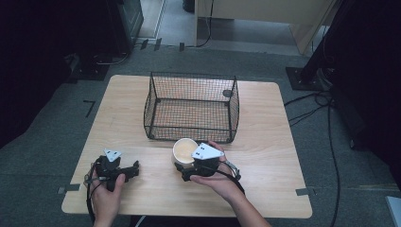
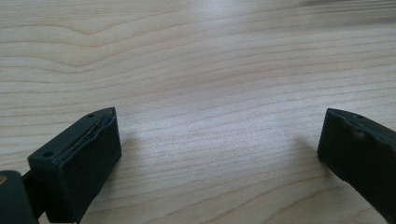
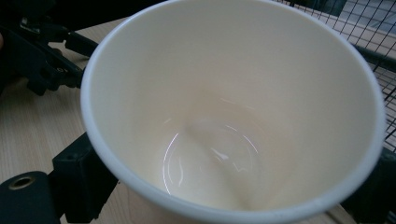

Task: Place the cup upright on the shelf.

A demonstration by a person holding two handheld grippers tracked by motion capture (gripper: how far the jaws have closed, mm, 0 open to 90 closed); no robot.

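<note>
Right claw (image 1: pixel 182 166) is pinching a paper cup (image 1: pixel 184 150) by its sides, jaws pressing on both walls; cup is sitting near table's (image 1: pixel 265 156) front middle, just in front of the wire basket (image 1: pixel 191 108), mouth facing up w/ a slight tilt. Right hand (image 1: pixel 218 182) is wrapping the claw from behind, forearm coming in from bottom edge, angling left. Left claw (image 1: pixel 136 168) is resting low over the wood w/ jaws spread wide, nothing between them. Left hand (image 1: pixel 106 194) is gripping it from below, pointing right toward the cup.
</note>
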